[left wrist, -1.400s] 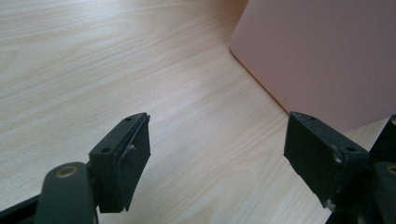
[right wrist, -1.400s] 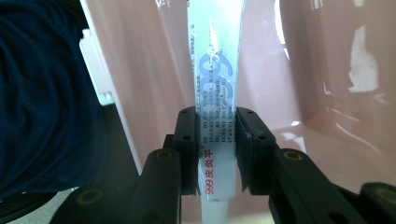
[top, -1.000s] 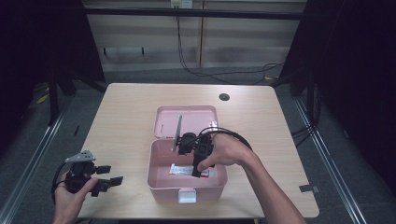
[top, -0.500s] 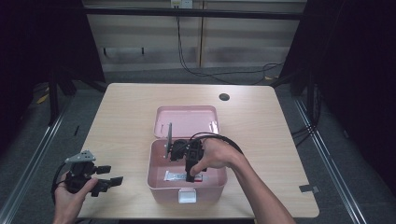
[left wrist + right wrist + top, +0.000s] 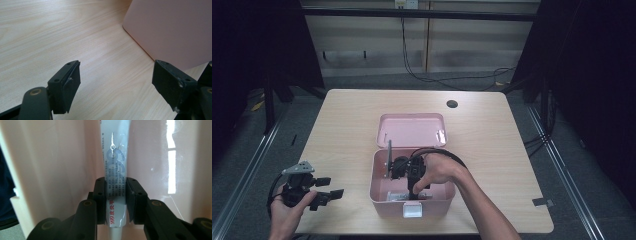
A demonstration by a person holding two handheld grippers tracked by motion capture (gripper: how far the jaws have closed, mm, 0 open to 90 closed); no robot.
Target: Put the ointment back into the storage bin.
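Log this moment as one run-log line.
right gripper: shut on tube, inside pink box | left gripper: open, empty, over table

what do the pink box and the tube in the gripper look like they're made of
Pink box: likely moulded plastic, smooth and slightly glossy; window light reflects off its inner wall. Tube: seemingly soft plastic or laminate, glossy white with print, squeezed flat between the right gripper pads.

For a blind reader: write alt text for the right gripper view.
The right tool is shut on a white tube printed with small text, holding it inside a pink box. The tube runs lengthwise up the picture, with the box's glossy wall behind it.
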